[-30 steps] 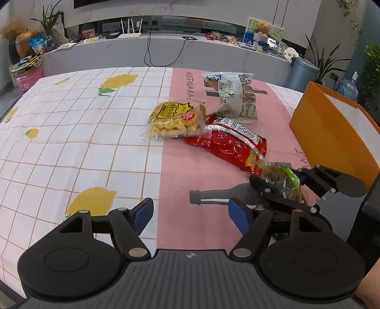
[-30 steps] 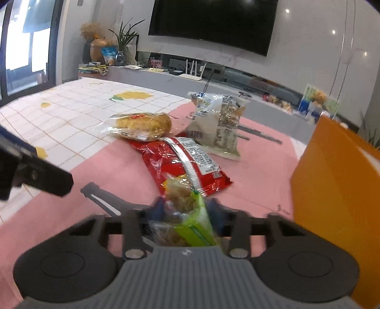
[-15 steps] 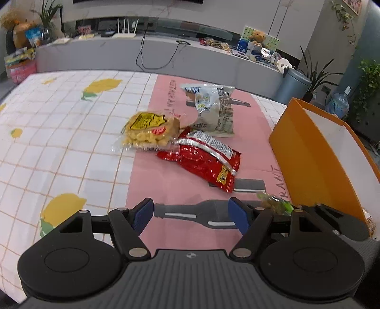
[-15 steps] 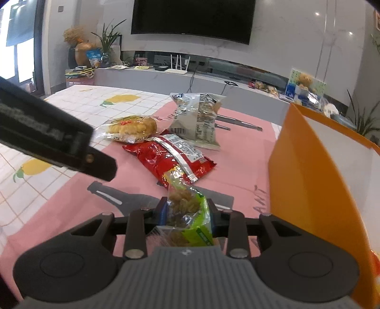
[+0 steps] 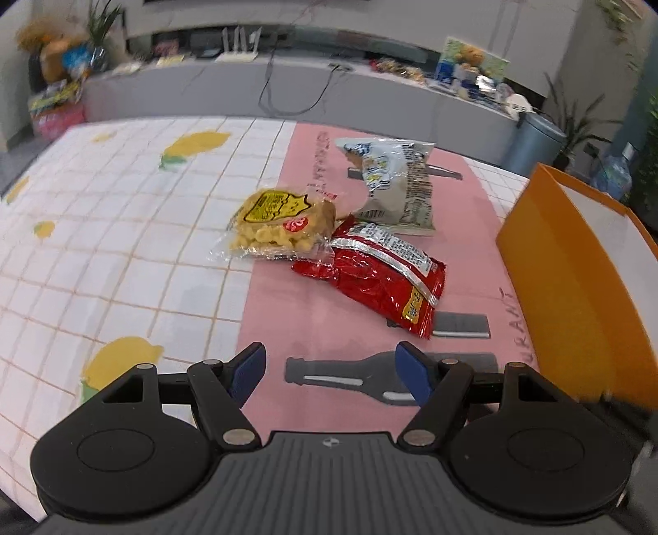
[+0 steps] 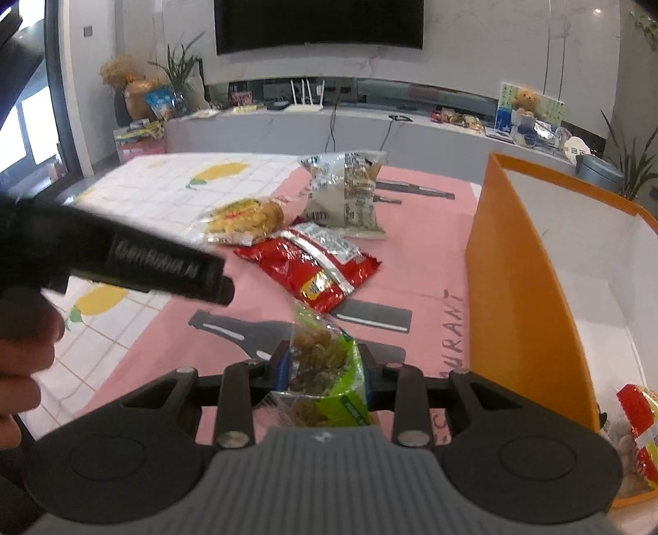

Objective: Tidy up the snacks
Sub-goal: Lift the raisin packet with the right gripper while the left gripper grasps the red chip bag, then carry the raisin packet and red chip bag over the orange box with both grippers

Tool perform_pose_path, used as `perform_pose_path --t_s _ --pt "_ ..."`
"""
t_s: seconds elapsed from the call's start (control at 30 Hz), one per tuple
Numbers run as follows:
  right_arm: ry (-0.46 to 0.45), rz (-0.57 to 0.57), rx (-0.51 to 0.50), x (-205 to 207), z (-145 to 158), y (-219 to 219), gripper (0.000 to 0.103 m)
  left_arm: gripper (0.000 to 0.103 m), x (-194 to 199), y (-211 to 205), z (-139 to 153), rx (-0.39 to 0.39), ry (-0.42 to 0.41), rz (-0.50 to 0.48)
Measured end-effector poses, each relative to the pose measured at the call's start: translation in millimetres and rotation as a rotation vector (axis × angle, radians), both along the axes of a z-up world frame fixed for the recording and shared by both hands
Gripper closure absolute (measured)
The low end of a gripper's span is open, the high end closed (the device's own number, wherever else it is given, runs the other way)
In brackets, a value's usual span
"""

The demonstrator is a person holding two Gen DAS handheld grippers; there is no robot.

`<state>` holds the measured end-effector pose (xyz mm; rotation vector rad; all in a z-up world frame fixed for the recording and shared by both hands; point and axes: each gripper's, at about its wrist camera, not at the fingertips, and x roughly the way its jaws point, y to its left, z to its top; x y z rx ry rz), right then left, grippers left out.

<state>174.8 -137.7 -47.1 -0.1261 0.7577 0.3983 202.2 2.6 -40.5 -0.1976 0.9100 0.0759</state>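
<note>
The right gripper (image 6: 323, 362) has its jaws clamped on a small green snack packet (image 6: 325, 370), held above the pink mat beside the orange box (image 6: 518, 288). The left gripper (image 5: 331, 372) hangs with jaws apart, nothing between them. On the counter (image 5: 103, 230) lie a yellow packet (image 5: 279, 226), a red bag (image 5: 378, 275) and a white bag (image 5: 395, 185).

A black television (image 6: 318, 24) hangs above a grey counter (image 6: 370, 131) bearing a white router (image 6: 306, 108).
</note>
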Motion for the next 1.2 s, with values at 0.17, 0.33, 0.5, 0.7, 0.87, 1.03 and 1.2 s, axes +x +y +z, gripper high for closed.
perform_pose_path --t_s 0.17,0.33,0.5,0.7,0.87,1.03,1.2 --pt "-0.036 0.006 -0.098 0 -4 3 0.072 0.019 37 -13 5 -0.062 0.064 0.017" --pt "0.065 -0.026 -0.042 7 -11 -5 0.072 0.018 76 -26 5 -0.08 0.13 0.132" --pt "0.084 -0.044 -0.042 9 -14 -5 0.072 0.018 109 -30 -7 -0.094 0.209 0.214" --pt "0.089 -0.034 -0.048 10 -14 -5 0.072 0.018 138 -35 -17 -0.087 0.283 0.313" --pt "0.088 -0.024 -0.052 10 -14 -5 0.072 0.016 162 -37 -20 -0.057 0.316 0.4" --pt "0.087 -0.012 -0.064 11 -15 -4 0.072 0.007 180 -31 -35 -0.077 0.414 0.494" --pt "0.085 -0.007 -0.07 10 -15 -3 0.071 0.016 182 -31 -42 -0.027 0.417 0.405"
